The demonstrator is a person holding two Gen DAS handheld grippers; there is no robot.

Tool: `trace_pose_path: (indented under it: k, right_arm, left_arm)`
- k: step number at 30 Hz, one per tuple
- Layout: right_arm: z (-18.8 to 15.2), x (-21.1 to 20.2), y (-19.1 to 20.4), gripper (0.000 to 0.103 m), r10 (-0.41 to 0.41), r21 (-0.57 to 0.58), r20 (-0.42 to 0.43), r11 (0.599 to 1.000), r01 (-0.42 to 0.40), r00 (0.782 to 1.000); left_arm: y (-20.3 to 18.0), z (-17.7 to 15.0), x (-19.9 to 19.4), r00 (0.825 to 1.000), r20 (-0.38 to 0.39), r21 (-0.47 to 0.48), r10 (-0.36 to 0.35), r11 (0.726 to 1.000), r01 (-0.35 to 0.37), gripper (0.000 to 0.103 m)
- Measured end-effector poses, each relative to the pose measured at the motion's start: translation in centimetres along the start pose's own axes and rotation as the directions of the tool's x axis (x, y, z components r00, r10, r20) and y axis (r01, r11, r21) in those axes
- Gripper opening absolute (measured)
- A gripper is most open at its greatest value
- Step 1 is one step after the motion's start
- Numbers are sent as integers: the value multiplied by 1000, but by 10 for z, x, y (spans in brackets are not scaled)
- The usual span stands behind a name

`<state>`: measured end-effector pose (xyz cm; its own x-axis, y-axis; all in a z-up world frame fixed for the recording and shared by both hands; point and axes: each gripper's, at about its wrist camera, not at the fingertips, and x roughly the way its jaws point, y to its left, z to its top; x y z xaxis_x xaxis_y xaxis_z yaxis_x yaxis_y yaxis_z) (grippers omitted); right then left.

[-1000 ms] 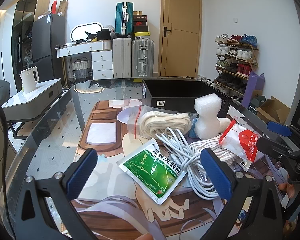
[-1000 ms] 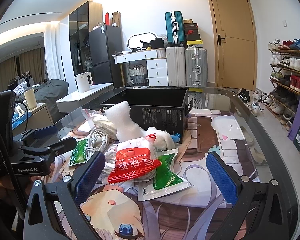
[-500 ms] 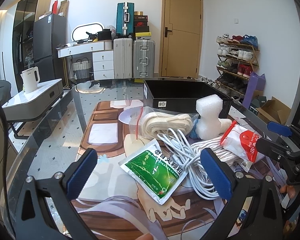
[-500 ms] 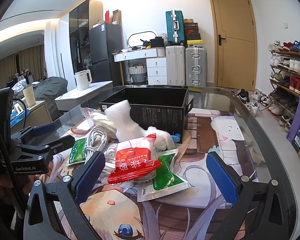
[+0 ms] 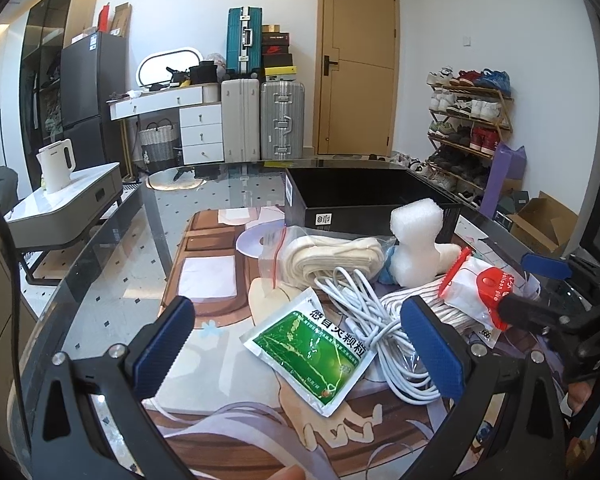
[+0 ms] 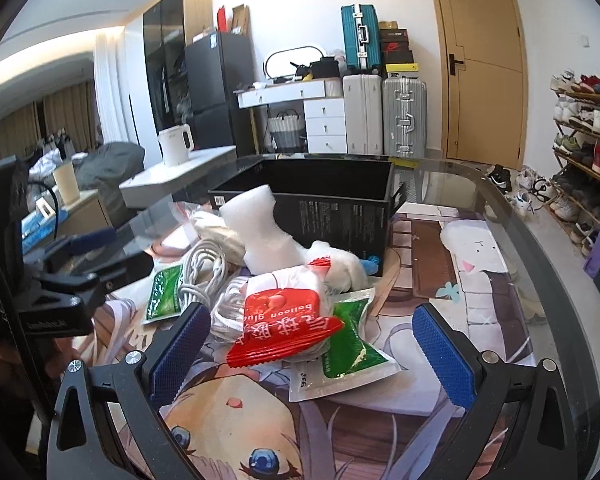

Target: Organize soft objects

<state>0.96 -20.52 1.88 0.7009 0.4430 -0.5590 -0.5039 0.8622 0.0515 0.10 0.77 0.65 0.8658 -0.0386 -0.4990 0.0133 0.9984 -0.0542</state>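
Several soft things are lying heaped on the glass counter [image 5: 112, 264], just in front of the black box [image 5: 364, 204]: a green sachet [image 5: 312, 346], a white cable coil [image 5: 380, 320], a bagged cream cloth [image 5: 332, 256], a white foam block [image 6: 260, 236], and a red-and-white balloon glue packet [image 6: 284, 330] sitting on top of a second green sachet [image 6: 348, 350]. Nothing soft is showing inside the box, though its floor is mostly hidden, so sorting seems to be only starting. Both claws are hanging spread wide and holding nothing: the left claw [image 5: 300, 354] is straddling the nearer green sachet and cable, and the right claw [image 6: 312, 354] is framing the red packet. Neither is touching the pile. The next move probably calls for lowering one claw onto the topmost item, likely the red packet, pinching its crimped edge without snagging the cable, then carrying it to the box.
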Motion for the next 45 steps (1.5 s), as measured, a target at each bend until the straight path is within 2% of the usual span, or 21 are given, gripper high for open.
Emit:
trace_pose_path:
  k: [7, 13, 19, 27, 36, 43, 45]
  right_arm:
    - [4, 13, 9, 103, -32, -29, -40, 999, 31, 999]
    - [9, 23, 3, 101, -12, -10, -81, 1000, 12, 997]
    - [10, 28, 0, 88, 8, -18, -115, 1000, -10, 993]
    - [9, 35, 3, 80, 36, -34, -134, 999, -41, 990]
    - [6, 34, 8, 53, 77, -37, -142, 996, -83, 987]
    - [5, 17, 10, 48, 78, -43, -95, 996, -83, 992]
    - [5, 14, 7, 48, 83, -31, -87, 996, -86, 993]
  left_arm:
    - [9, 9, -2, 1000, -2, -17, -13, 1000, 13, 103]
    - [8, 9, 5, 999, -50, 23, 13, 1000, -12, 103]
    - [8, 8, 8, 997, -73, 19, -7, 1000, 9, 103]
    - [2, 8, 10, 992, -106, 9, -63, 998, 64, 103]
    - [-16, 8, 5, 991, -114, 43, -74, 996, 79, 103]
    - [-29, 9, 12, 984, -154, 52, -92, 993, 101, 102]
    - [-33, 8, 14, 982, -163, 57, -97, 993, 107, 98]
